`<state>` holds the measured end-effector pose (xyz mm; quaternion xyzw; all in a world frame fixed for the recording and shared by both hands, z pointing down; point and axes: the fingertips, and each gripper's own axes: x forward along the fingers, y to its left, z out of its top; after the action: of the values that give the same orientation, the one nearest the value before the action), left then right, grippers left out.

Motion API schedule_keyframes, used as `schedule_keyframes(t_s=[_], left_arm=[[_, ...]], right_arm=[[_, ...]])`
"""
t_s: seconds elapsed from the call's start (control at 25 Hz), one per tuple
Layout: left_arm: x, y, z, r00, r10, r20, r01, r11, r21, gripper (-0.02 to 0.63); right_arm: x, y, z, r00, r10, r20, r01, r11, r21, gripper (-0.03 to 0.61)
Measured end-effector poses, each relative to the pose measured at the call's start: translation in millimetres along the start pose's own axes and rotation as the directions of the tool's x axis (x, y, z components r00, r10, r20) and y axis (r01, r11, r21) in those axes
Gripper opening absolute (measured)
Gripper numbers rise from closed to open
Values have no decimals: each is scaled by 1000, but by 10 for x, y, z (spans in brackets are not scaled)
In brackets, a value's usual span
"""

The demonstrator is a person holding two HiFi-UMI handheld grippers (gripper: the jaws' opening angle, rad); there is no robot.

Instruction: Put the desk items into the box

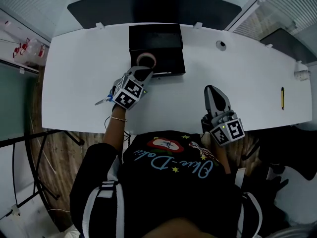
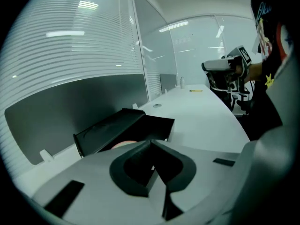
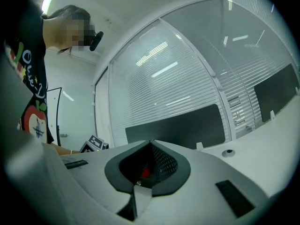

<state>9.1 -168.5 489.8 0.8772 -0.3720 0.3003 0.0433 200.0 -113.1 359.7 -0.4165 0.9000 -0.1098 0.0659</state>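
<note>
While the person leans over the white desk (image 1: 79, 83), the left gripper (image 1: 143, 73) hangs at the front left of the black box (image 1: 166, 33), its tips angled down at the box's near rim. Its jaws are drawn together, tip against tip, and grip nothing. Just past those tips a pinkish roll of tape (image 1: 146, 59) lies inside the box, against its front left side; in the left gripper view only a pale sliver of the roll shows over the closed jaws. The box itself stands at the far middle of the desk, its dark interior open to the top. To the right of the box, and clear of it, a small round grommet hole (image 1: 221, 45) sits in the desk top. Further right and nearer the person, the right gripper (image 1: 213, 90) rests over the desk's front edge, well apart from the box, jaws pressed together and empty. Far to the right of the box, a yellow pencil (image 1: 282, 98) lies alone on the desk.
</note>
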Motion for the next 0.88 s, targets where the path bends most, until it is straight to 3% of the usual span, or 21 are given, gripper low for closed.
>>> schedule_keyframes(t_s=[0.32, 0.88], left_arm=[[-469, 86, 171, 985, 113, 128, -94, 985, -142, 23], [-1431, 207, 71, 933, 336, 131, -306, 930, -205, 23]], right_arm=[[61, 73, -35, 999, 52, -3, -52, 998, 22, 17], [423, 332, -202, 976, 216, -6, -214, 973, 87, 17]])
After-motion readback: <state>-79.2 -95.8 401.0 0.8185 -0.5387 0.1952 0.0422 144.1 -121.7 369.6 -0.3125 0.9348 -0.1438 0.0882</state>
